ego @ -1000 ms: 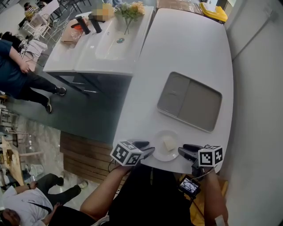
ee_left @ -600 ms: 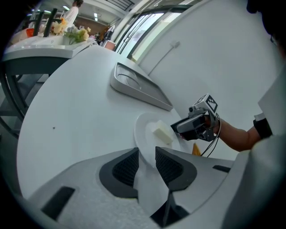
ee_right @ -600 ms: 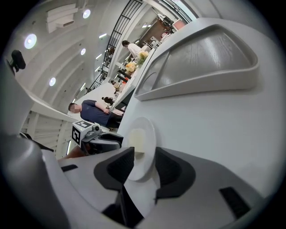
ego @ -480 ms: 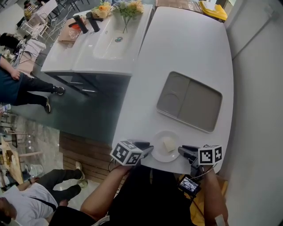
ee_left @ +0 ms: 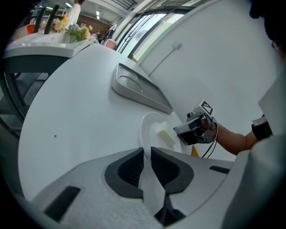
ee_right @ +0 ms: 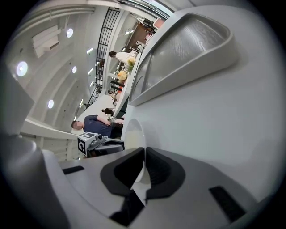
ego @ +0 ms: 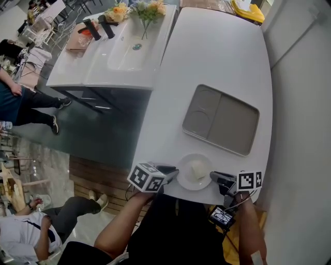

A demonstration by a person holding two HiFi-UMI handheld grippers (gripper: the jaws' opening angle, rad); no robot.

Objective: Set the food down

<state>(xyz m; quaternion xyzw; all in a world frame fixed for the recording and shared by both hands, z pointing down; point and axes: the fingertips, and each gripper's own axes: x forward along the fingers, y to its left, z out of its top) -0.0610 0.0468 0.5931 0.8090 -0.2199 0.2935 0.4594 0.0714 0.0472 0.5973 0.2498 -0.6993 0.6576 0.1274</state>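
Observation:
A small white plate (ego: pixel 186 179) carrying a pale block of food (ego: pixel 197 169) sits at the near edge of the white table (ego: pixel 217 57). My left gripper (ego: pixel 174 174) is at the plate's left rim, jaws closing, and the rim (ee_left: pixel 144 134) runs between its pads. My right gripper (ego: pixel 213 178) is at the right rim, jaws closing too, with the thin rim (ee_right: pixel 134 134) pinched between them. The left gripper view shows the food (ee_left: pixel 163 133) and the right gripper (ee_left: pixel 191 130) beyond it. The left gripper (ee_right: pixel 96 144) shows past the plate in the right gripper view.
A grey two-part tray (ego: pixel 232 124) lies just beyond the plate. A white sink counter (ego: pixel 98 67) with a dark tap and flowers (ego: pixel 147 9) stands at the back left. A wall runs along the table's right side. People are on the floor at the left.
Both grippers have drawn in to the plate's rim and narrowed their jaws onto it. The plate has barely moved. The people at the left have shifted.

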